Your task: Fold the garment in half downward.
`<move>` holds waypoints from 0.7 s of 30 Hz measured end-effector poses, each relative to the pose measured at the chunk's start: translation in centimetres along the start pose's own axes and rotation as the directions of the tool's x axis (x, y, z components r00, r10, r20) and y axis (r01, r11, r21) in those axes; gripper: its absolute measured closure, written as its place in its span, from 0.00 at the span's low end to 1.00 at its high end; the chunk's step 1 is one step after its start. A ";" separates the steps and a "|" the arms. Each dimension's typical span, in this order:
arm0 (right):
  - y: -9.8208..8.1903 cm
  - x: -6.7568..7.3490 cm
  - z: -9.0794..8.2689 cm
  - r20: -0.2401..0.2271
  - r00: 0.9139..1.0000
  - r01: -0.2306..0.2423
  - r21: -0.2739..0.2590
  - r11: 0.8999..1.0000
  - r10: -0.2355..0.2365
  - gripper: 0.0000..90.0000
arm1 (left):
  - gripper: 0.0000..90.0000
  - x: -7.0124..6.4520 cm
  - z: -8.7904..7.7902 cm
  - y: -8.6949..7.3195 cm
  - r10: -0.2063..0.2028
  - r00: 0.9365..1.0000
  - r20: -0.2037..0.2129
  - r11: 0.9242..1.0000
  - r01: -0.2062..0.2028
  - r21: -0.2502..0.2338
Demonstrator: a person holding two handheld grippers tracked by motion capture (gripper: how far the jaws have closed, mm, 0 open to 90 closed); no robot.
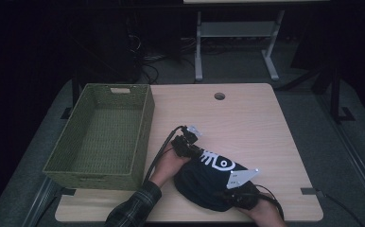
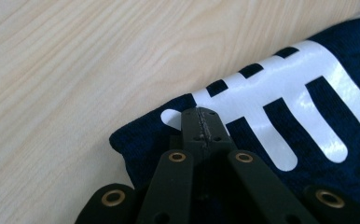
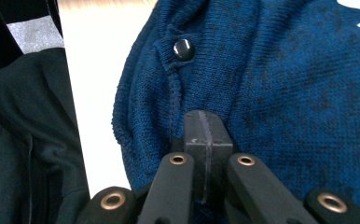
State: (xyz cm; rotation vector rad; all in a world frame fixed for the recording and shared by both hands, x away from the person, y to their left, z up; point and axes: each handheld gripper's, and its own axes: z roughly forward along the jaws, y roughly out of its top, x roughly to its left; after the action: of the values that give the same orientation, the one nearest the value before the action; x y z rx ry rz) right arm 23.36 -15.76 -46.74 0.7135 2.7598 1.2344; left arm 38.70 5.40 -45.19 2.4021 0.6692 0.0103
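High view: green basket (image 1: 100,137) sat at counter (image 1: 247,118) left. My left tongs (image 1: 186,144) were clenched on the navy garment (image 1: 204,182) at its upper-left edge; my right tongs (image 1: 239,194) were clenched on its near-right edge, w/ garment bunched betw. them on the counter.

Cloth: blue knit garment (image 3: 280,84), bunched up.
Button: black, shiny (image 3: 183,49), on the seam.
Right gripper (image 3: 205,128): jaws pressed together, tips on the cloth.
Table (image 3: 94,93): pale strip beside it.
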 end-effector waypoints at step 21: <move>-0.2 -4.3 -4.8 0.195 0.974 -0.088 -0.166 0.982 0.120 1.00 | 1.00 -5.0 -5.6 -2.8 0.016 1.000 -0.003 0.998 -0.016 -0.060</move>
State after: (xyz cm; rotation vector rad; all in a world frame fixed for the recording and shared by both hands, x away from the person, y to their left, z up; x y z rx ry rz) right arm 26.10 -21.10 -44.25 0.9230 2.4591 1.2984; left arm 32.09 8.16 -41.55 2.3501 0.6419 0.0397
